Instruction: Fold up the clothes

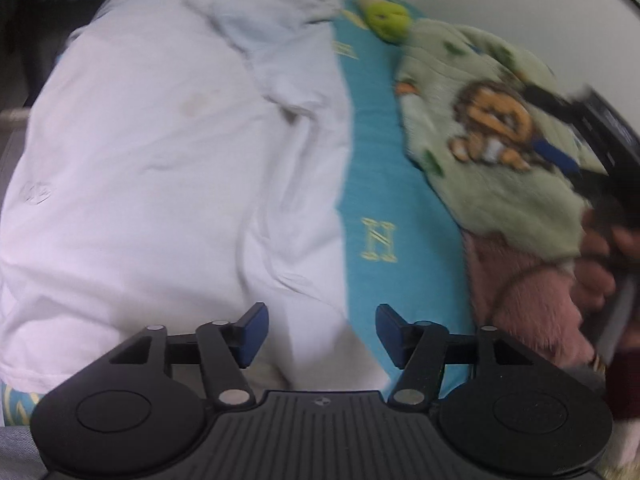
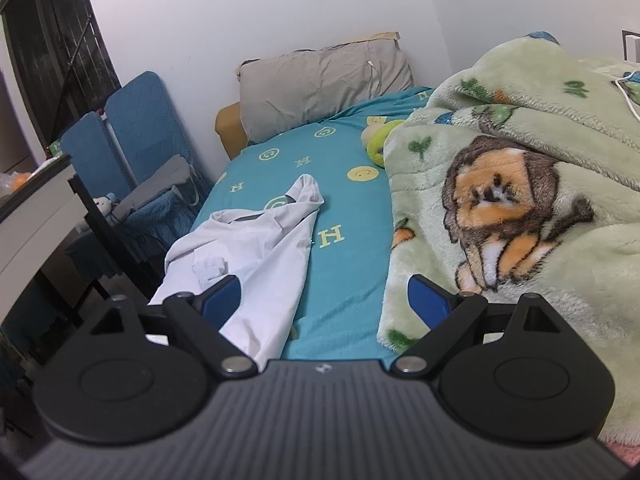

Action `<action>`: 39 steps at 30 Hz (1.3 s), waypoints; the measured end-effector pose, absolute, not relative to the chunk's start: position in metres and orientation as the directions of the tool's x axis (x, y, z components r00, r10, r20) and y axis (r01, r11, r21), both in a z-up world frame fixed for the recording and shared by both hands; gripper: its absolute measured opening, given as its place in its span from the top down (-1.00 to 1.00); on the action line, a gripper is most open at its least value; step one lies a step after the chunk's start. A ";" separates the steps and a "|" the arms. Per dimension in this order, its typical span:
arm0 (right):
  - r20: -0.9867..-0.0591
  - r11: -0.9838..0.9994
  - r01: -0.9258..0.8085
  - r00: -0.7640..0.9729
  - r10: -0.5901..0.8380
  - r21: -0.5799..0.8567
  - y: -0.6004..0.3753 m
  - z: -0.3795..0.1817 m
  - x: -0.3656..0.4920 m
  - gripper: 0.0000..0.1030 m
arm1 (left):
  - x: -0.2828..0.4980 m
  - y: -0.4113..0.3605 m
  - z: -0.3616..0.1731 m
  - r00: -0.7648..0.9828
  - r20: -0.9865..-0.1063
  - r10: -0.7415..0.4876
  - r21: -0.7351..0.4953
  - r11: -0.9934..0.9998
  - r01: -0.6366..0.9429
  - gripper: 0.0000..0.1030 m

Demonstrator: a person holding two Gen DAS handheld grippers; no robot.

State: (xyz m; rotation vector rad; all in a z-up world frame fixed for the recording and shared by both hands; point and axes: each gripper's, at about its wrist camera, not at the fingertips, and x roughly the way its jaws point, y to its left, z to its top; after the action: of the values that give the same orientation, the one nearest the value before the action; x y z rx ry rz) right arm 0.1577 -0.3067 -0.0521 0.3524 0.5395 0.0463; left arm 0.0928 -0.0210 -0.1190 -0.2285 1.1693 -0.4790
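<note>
The white shirt point(image 2: 248, 256) lies crumpled along the left side of the bed point(image 2: 352, 280), beside the blanket point(image 2: 520, 208), so the left gripper point(image 1: 318, 334) hangs over its hem, jaws apart and empty, while the right gripper point(image 2: 324, 300), equally spread, waits farther back.

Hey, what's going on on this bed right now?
A person holds a gripper in each hand over a white shirt that lies crumpled and unfolded on the teal bedsheet. The left gripper and the right gripper are both open and grip nothing. A green lion blanket lies beside the shirt.
</note>
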 end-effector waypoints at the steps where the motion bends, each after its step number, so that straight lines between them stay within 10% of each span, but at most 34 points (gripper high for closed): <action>1: -0.496 0.940 0.047 0.858 0.136 0.339 -0.306 -0.052 0.158 -0.78 | 0.087 -0.031 -0.119 0.303 -0.832 -0.464 -0.389 0.879 0.278 -0.46; 5: -0.497 0.942 0.038 0.856 0.140 0.332 -0.304 -0.053 0.157 -0.78 | 0.067 -0.063 -0.135 0.304 -0.890 -0.340 -0.207 0.895 0.396 -0.39; 9: -0.497 0.942 0.035 0.856 0.145 0.334 -0.305 -0.053 0.155 -0.78 | 0.060 -0.062 -0.148 0.340 -0.912 -0.229 -0.068 0.903 0.425 0.55; 12: -0.495 0.940 0.033 0.856 0.148 0.339 -0.304 -0.053 0.155 -0.78 | 0.057 -0.035 -0.135 0.316 -0.894 -0.318 -0.185 0.904 0.386 0.84; 23: -0.528 0.947 0.008 0.832 0.172 0.320 -0.290 -0.061 0.163 -0.78 | 0.062 0.066 -0.120 0.210 -0.944 -0.254 -0.240 0.966 0.094 0.83; 27: -0.536 0.946 -0.029 0.819 0.207 0.322 -0.281 -0.067 0.166 -0.77 | 0.067 0.052 -0.100 0.309 -0.906 -0.288 -0.249 0.955 0.158 0.00; 31: -0.514 0.919 -0.088 0.807 0.292 0.385 -0.271 -0.070 0.173 -0.60 | 0.078 0.029 -0.108 0.344 -0.866 -0.362 -0.320 0.931 0.174 -0.19; 39: -0.605 0.922 -0.169 0.710 0.360 0.349 -0.216 -0.107 0.249 -0.52 | 0.085 0.020 -0.148 0.317 -0.868 -0.382 -0.344 0.923 0.171 -0.01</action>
State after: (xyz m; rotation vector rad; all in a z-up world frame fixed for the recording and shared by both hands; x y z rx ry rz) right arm 0.2494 -0.2161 -0.1066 0.2786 0.7250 0.2974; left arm 0.0853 0.0203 -0.1481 -0.2019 1.1951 -0.3672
